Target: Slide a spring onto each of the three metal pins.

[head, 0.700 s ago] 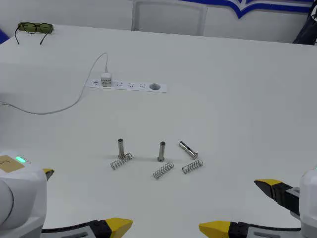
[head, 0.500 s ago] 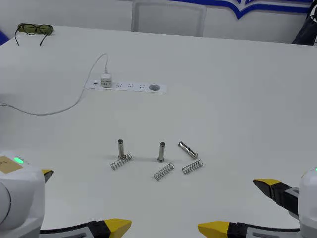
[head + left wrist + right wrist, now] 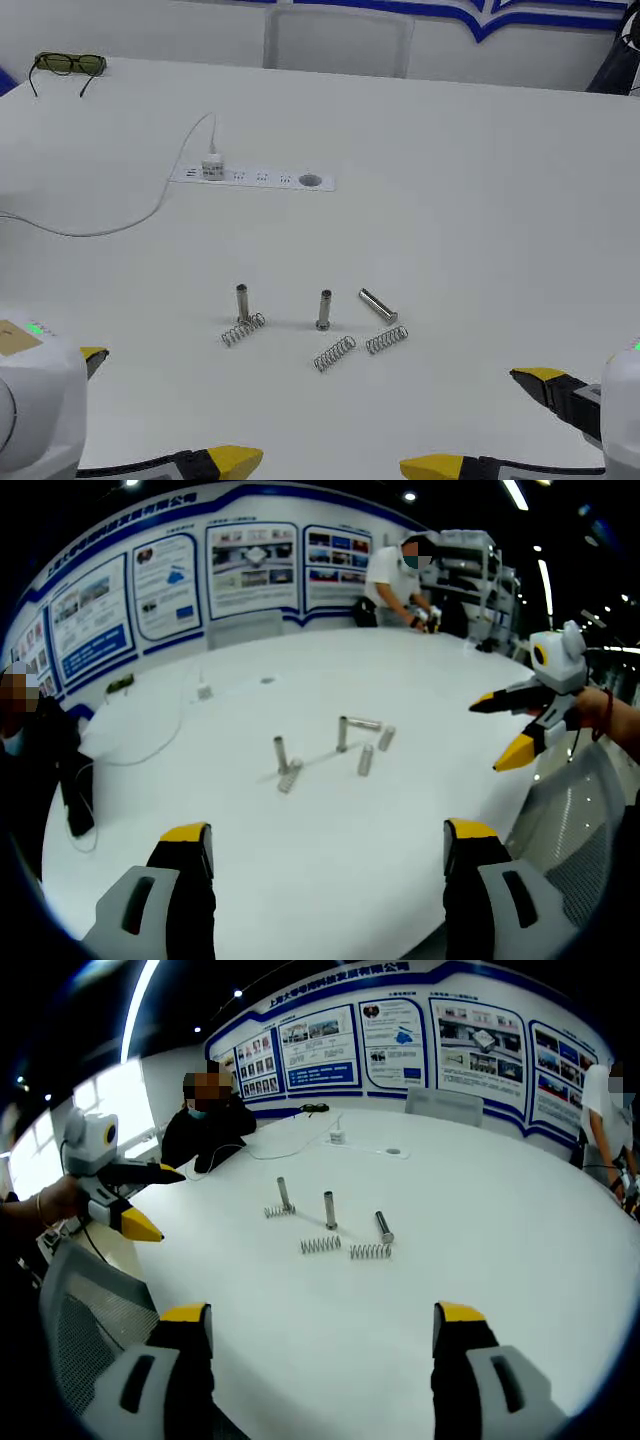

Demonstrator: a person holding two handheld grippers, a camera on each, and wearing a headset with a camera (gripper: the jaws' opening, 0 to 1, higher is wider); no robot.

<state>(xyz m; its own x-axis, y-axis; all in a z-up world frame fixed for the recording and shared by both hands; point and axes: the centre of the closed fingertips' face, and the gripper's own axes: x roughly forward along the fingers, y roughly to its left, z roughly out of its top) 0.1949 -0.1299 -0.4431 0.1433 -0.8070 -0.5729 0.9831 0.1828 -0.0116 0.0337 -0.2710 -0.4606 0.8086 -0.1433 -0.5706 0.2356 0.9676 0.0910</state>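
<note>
**Desk:** Which step were you on?

**Operator:** The very start, by my reading. The left pin (image 3: 242, 300) and middle pin (image 3: 325, 308) stood upright on the tabletop (image 3: 450, 200). The right pin (image 3: 378, 306) lay on its side. All three were bare.

**Desk:** And the springs?

**Operator:** All lying flat. The left spring (image 3: 243, 329) was just beside the foot of the left pin, maybe touching; I couldn't tell. The middle spring (image 3: 334, 353) was near the middle pin, on my side of it. The right spring (image 3: 386, 340) was just beside the head of the lying pin.

**Desk:** Fingers?

**Operator:** The left gripper (image 3: 178, 405) had its fingers (image 3: 185, 840) wide apart, holding nothing. The right gripper (image 3: 460, 419) was the same, fingers (image 3: 455, 1315) spread and empty. Both hung at the near edge, well apart from the parts.

**Desk:** What did the next move call for?

**Operator:** As I judged it, reach in and pinch one spring lightly across its coils. Then turn it end-down over an upright pin and lower it on. The lying pin would want standing up first, or holding in the other gripper. I noted that a spring might roll or squirt out of a hard pinch.

**Desk:** Any containers?

**Operator:** No tray or bin; every part lay loose on the tabletop. Farther back I logged a power strip (image 3: 255, 176) with a white plug (image 3: 213, 165) in it. A pair of glasses (image 3: 68, 62) sat at the far corner.
</note>
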